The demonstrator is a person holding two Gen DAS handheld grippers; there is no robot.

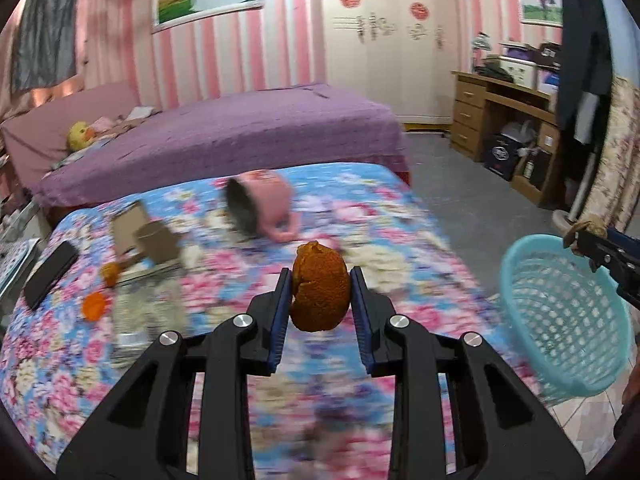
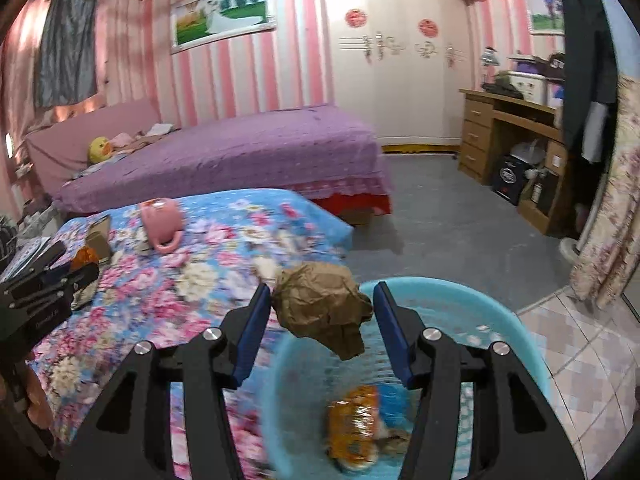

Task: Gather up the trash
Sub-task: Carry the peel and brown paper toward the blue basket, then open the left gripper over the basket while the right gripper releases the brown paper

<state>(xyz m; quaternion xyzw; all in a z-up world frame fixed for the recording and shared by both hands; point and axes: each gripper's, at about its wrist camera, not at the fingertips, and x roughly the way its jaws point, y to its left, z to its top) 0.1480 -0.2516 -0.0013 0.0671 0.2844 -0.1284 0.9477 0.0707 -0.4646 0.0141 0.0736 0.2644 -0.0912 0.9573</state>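
Left claw [image 1: 320,280]: clamped on an orange peel [image 1: 319,288], held above the flowered cloth [image 1: 60,360].
Right claw [image 2: 320,304]: clamped on a crumpled brown paper ball [image 2: 320,308], held at the near rim of the blue basket [image 2: 532,344].
Basket contents: an orange wrapper [image 2: 356,428], blurred; print unreadable.
Left on the cloth: pink mug [image 1: 260,204] on its side, cardboard box [image 1: 140,228], two orange scraps [image 1: 96,304], a clear plastic item, smeared by blur.
Cloth's left edge: dark flat object [image 1: 50,274], kind unclear.
Cut off: basket's lower part, behind the right claw's arms.
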